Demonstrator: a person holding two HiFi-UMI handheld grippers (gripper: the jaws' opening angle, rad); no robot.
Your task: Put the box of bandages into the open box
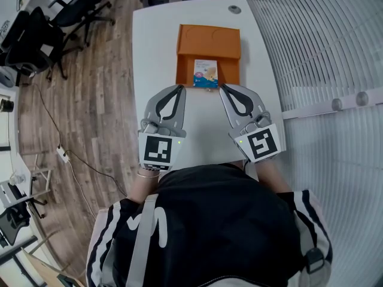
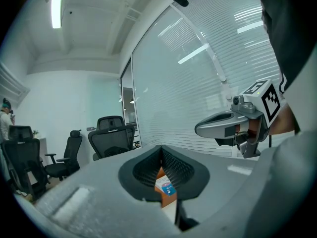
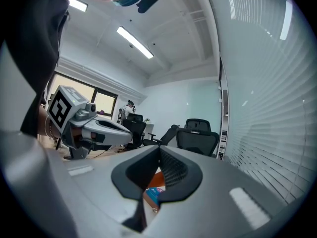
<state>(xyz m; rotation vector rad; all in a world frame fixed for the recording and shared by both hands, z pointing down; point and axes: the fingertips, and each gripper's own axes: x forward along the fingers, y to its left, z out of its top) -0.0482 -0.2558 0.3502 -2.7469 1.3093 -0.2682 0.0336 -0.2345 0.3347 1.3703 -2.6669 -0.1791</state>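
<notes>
In the head view, an orange open box [image 1: 209,40] lies on the white table [image 1: 155,46] at 12 o'clock from the person. The box of bandages [image 1: 206,73] appears to rest inside it, against its 6 o'clock edge. The left gripper [image 1: 181,87] and right gripper [image 1: 222,87] point at that edge from 7 and 5 o'clock. Each is near the bandages but clear of them.

In the left gripper view, the jaws are pressed together with nothing between them. Below their meeting line, at 6 o'clock, a strip of orange and the bandage box's blue corner [image 2: 167,187] show beyond them. The other gripper hangs at 3 o'clock.

In the right gripper view, the jaws likewise meet and are empty, with the same orange and blue at 6 o'clock.

The placing step therefore looks finished. What remains is probably only to draw both tools back toward 6 o'clock without nudging the orange box.
</notes>
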